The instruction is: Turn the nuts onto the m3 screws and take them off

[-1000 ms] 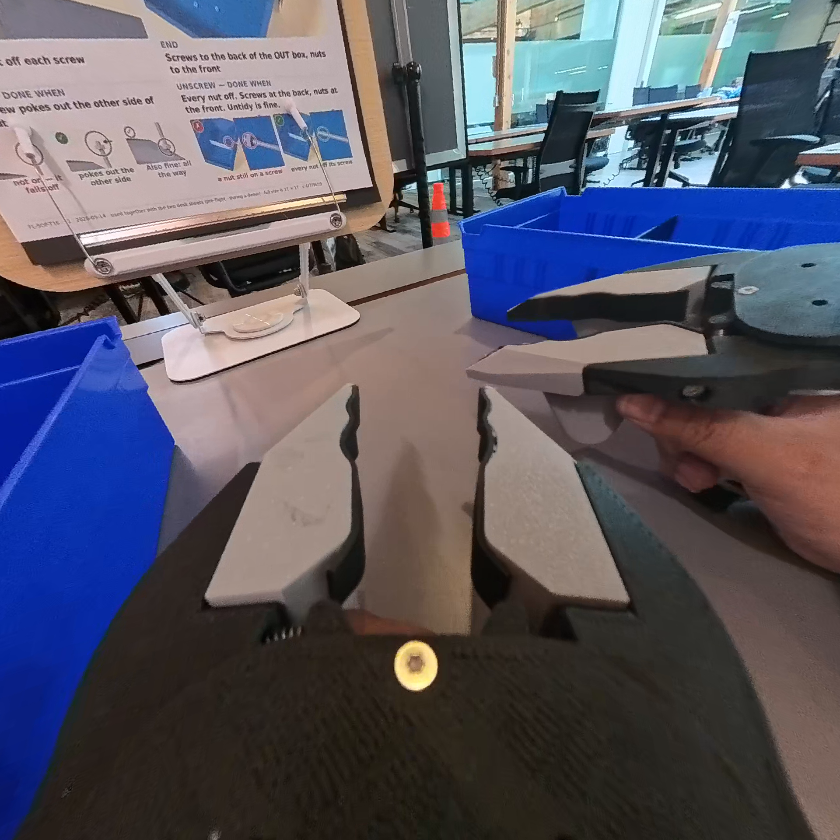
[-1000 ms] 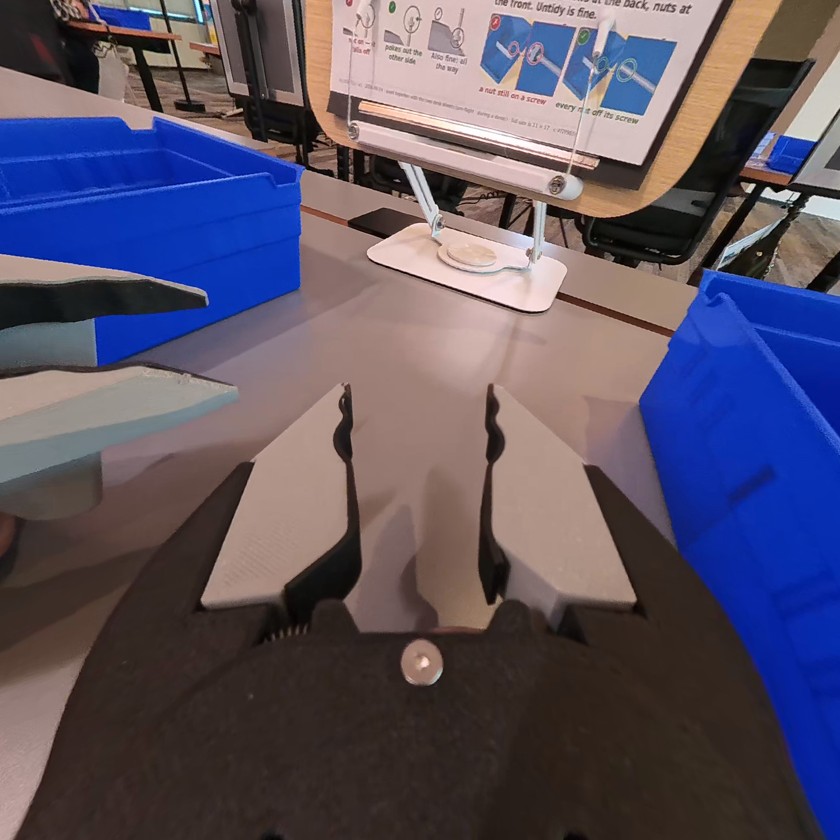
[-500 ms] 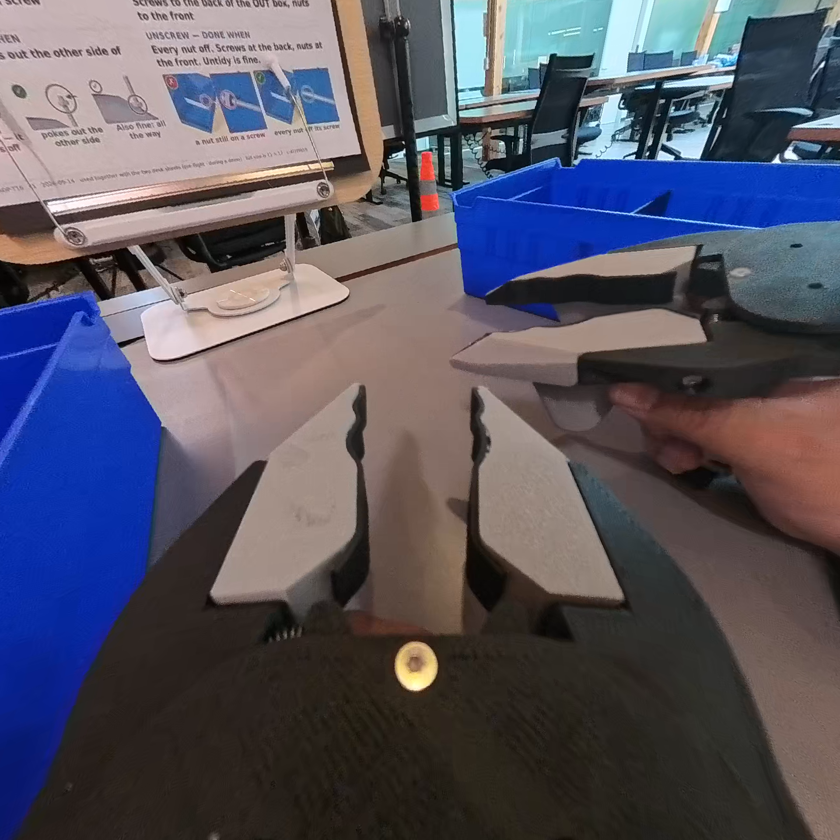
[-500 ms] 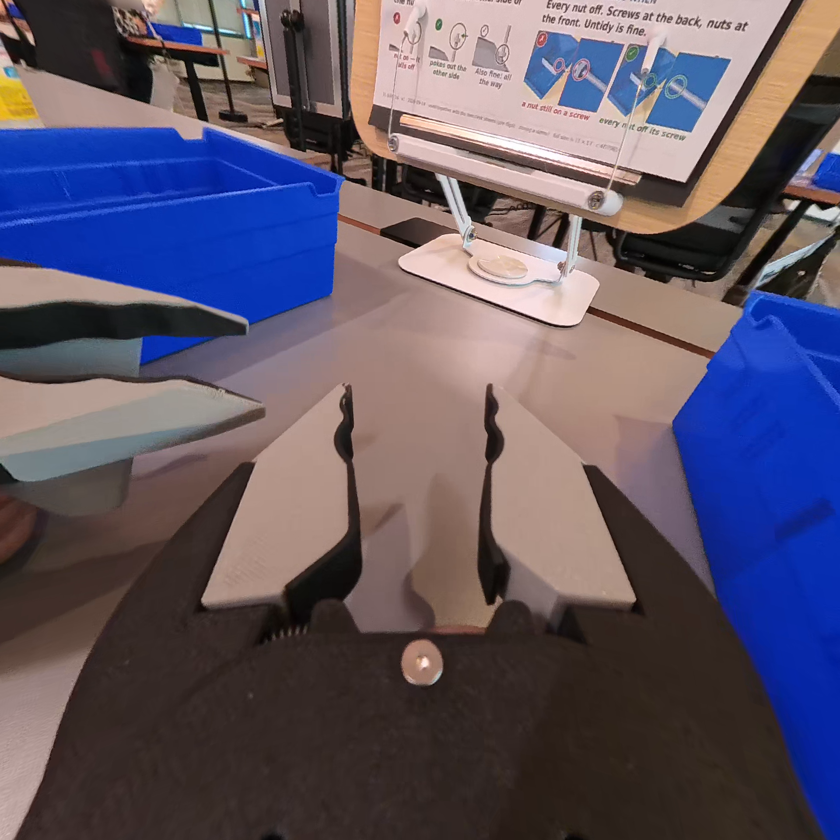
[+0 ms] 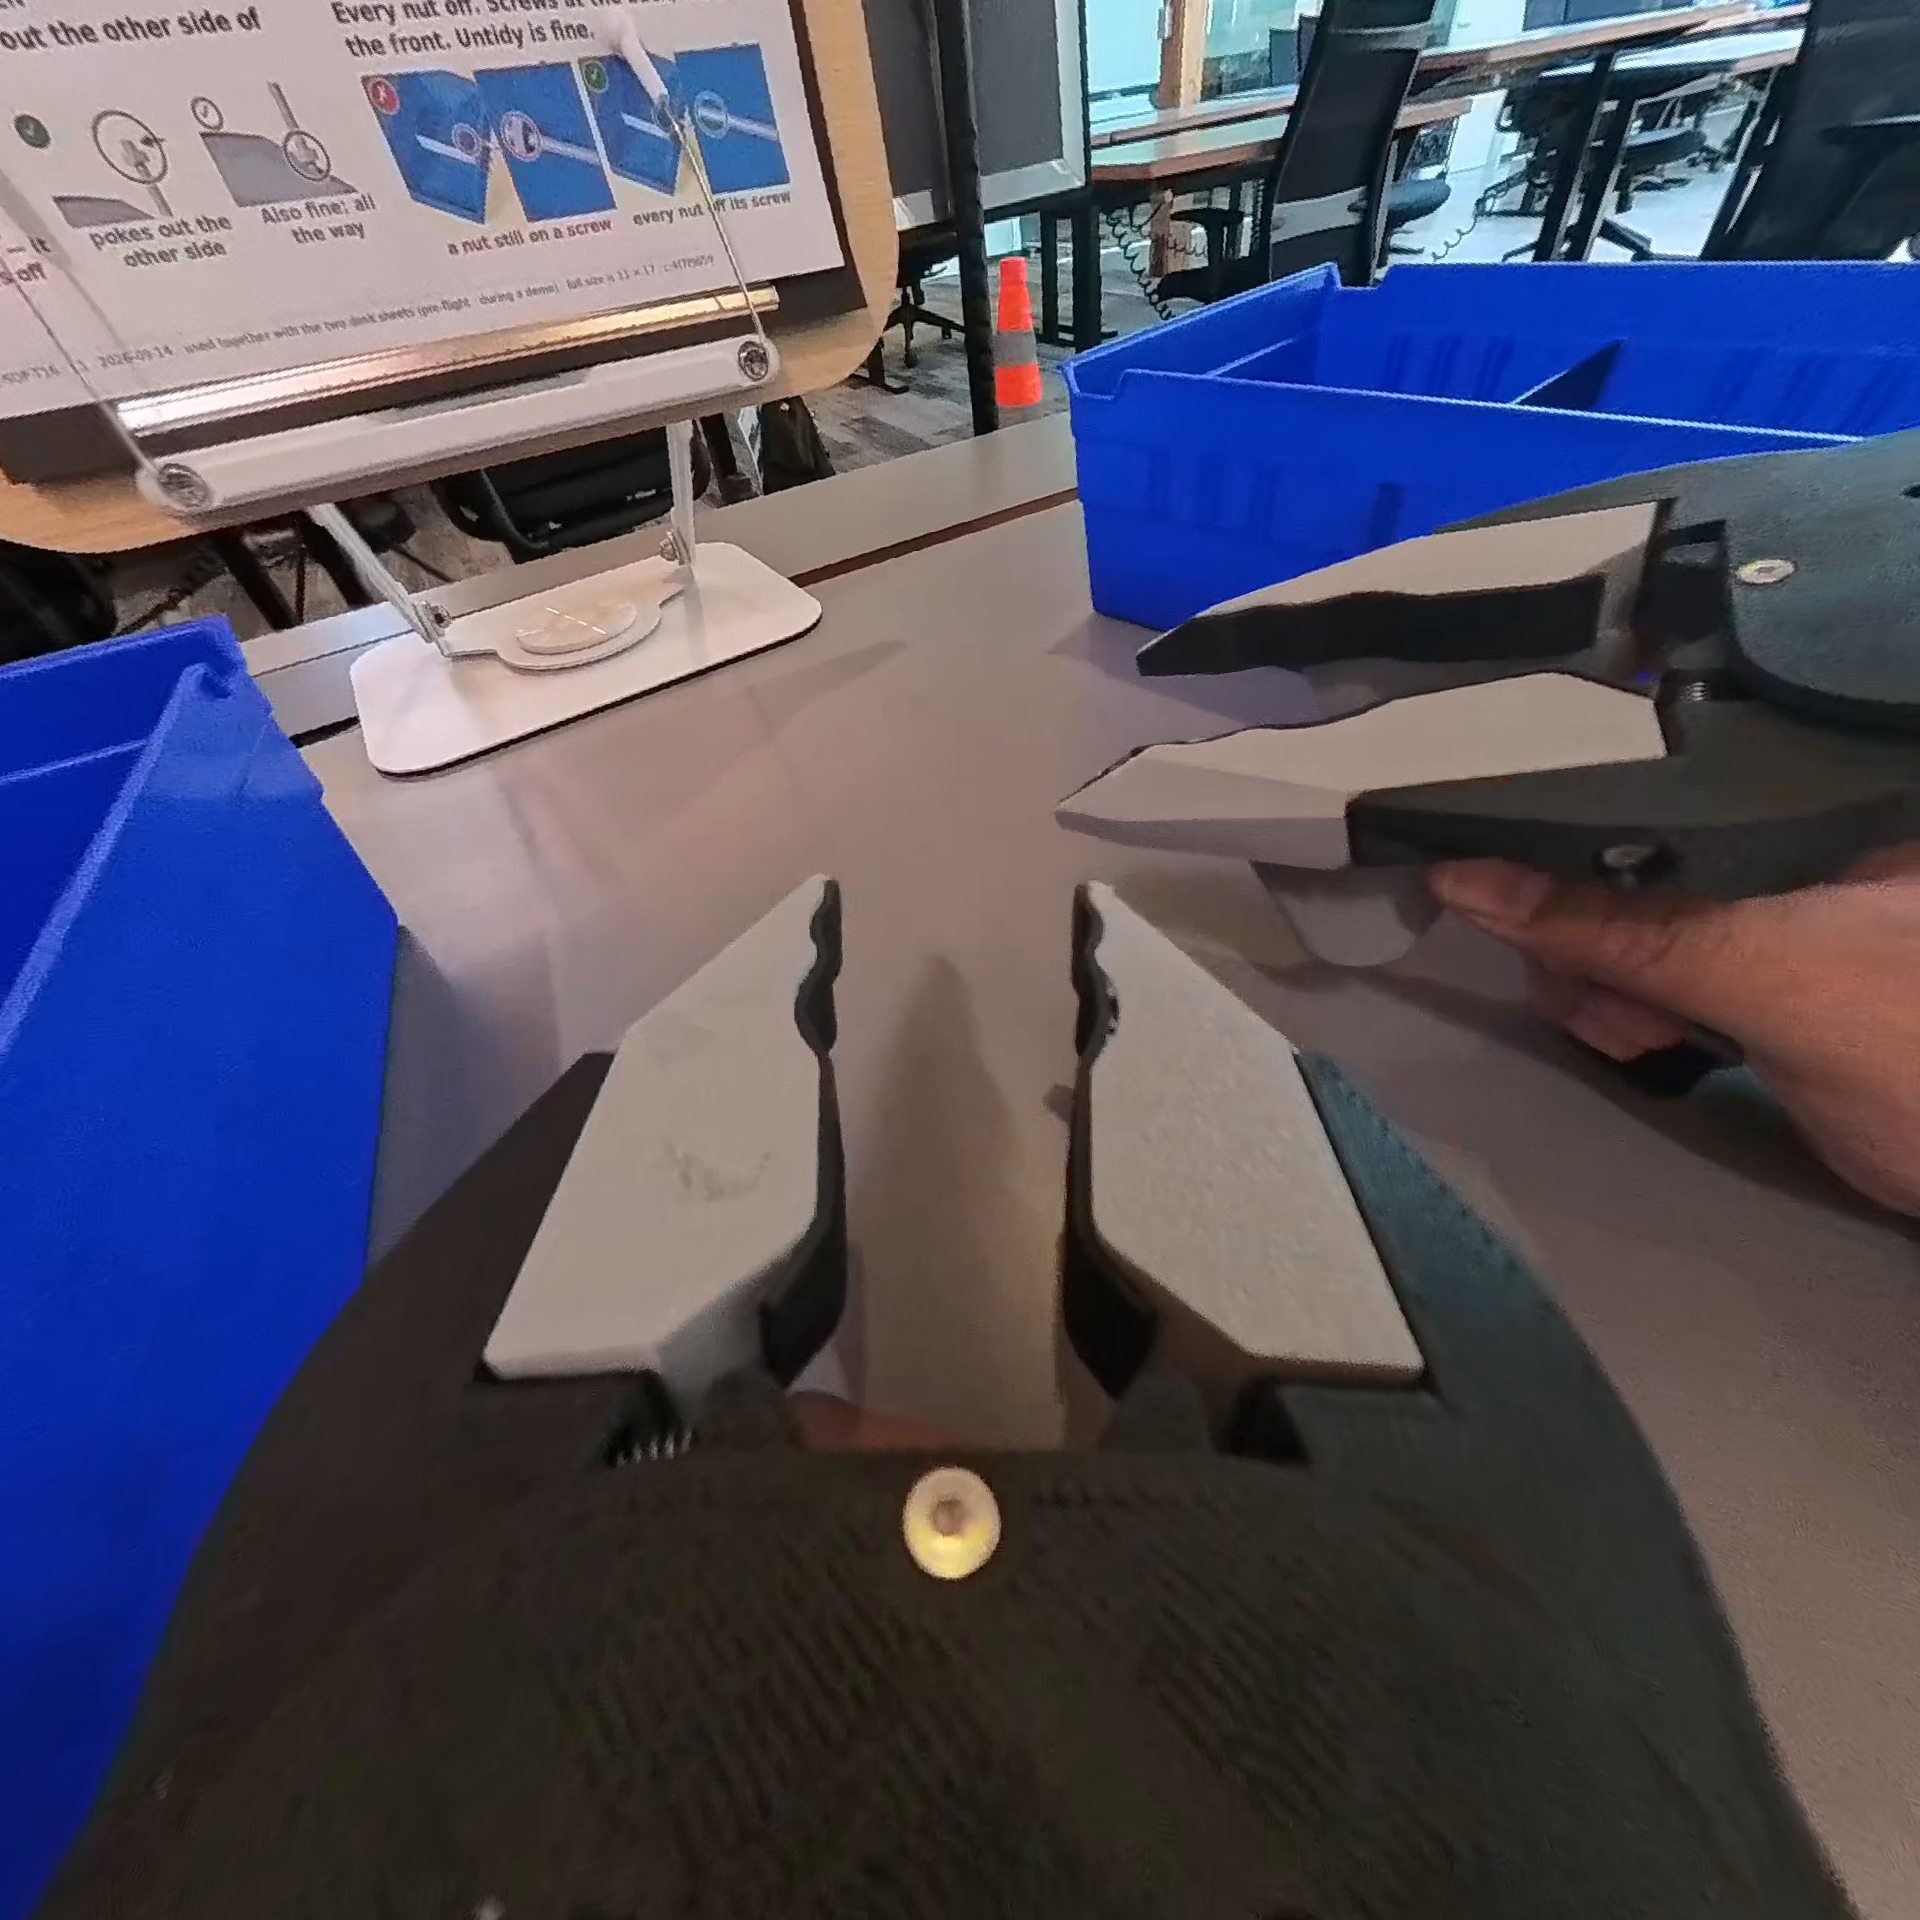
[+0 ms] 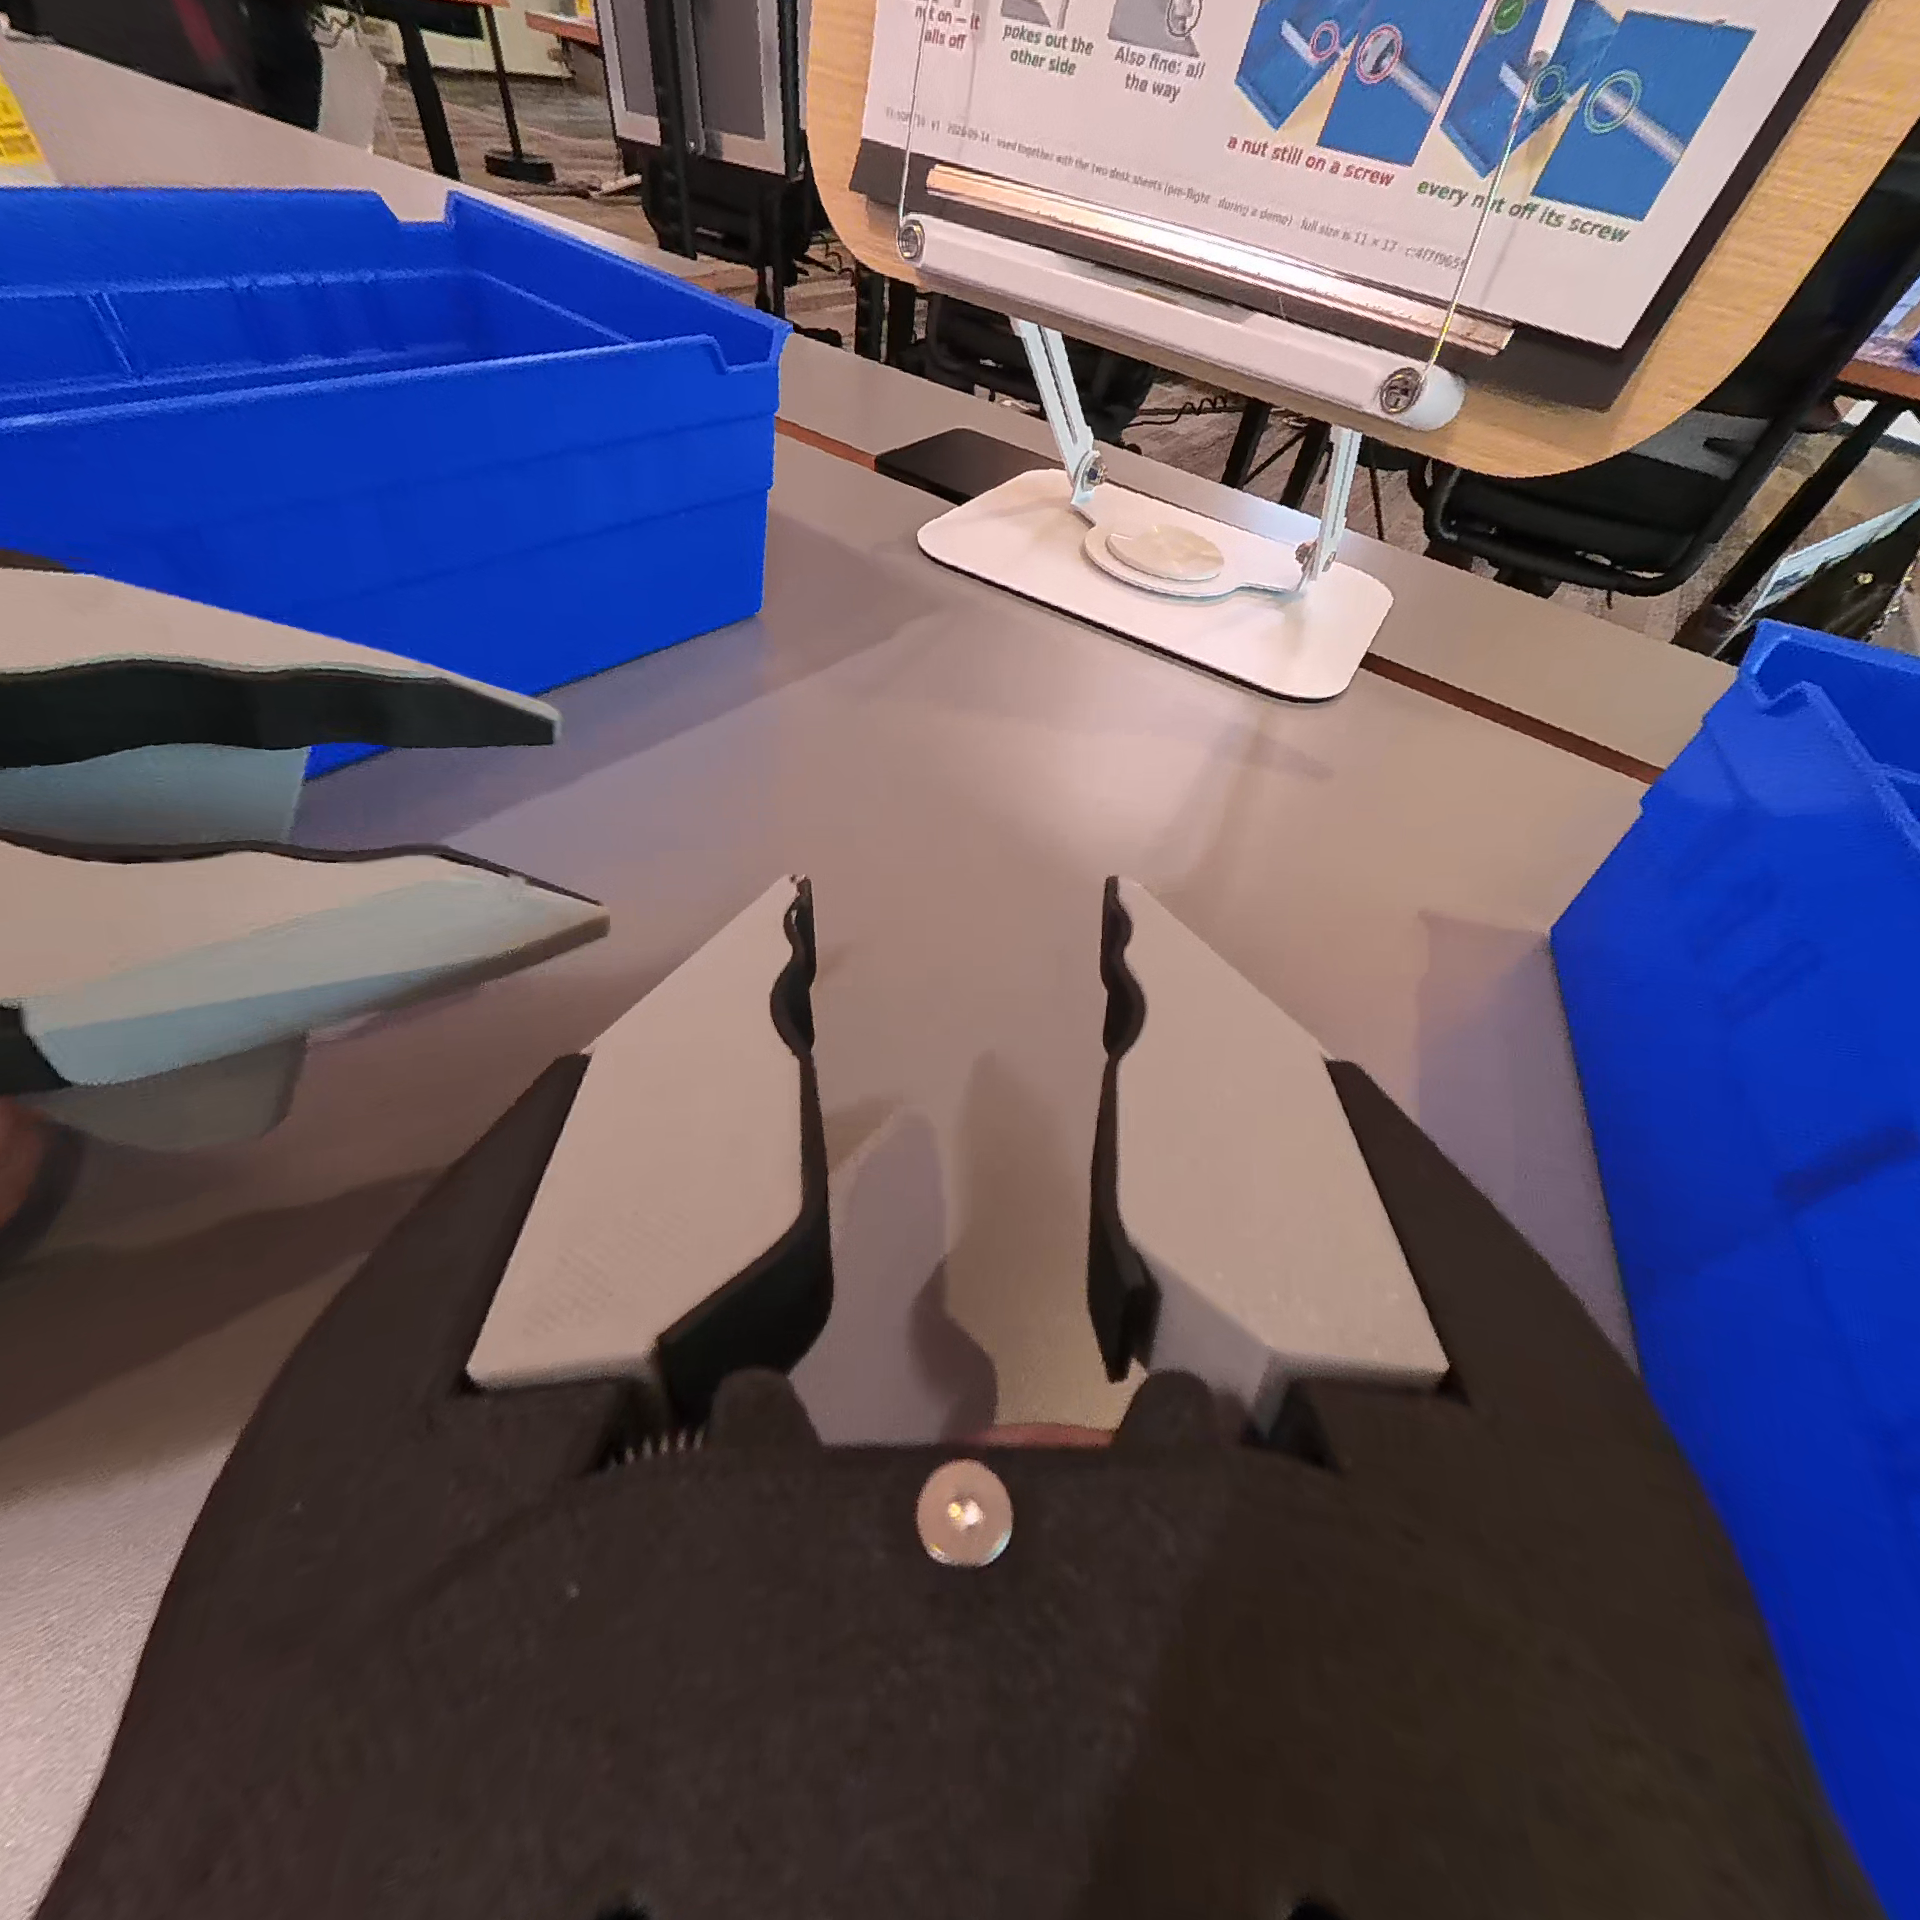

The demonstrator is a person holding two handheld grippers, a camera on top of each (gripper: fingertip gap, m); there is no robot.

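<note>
My left gripper (image 5: 954, 902) is open and empty, held low over the grey table (image 5: 831, 790). My right gripper (image 6: 954, 896) is open and empty too, also low over the table (image 6: 987, 790). The right gripper shows in the left wrist view at the right (image 5: 1101, 732), held by a hand (image 5: 1766, 997). The left gripper shows at the left of the right wrist view (image 6: 571, 821). No nuts or screws are in sight. A blue bin stands on each side: one by the left gripper (image 5: 156, 1039), also seen in the right wrist view (image 6: 416, 499), and one by the right gripper (image 6: 1766, 1143).
A white stand (image 5: 582, 665) with an instruction sheet (image 5: 416, 166) stands at the table's far edge, also in the right wrist view (image 6: 1174, 582). The right-hand blue bin (image 5: 1351, 457) has a divider inside. Chairs, desks and an orange cone (image 5: 1016, 332) lie beyond the table.
Both grippers have come a little forward toward the sheet stand and the views have tilted down. Both stay open; the left jaws stand slightly narrower than a second ago.
</note>
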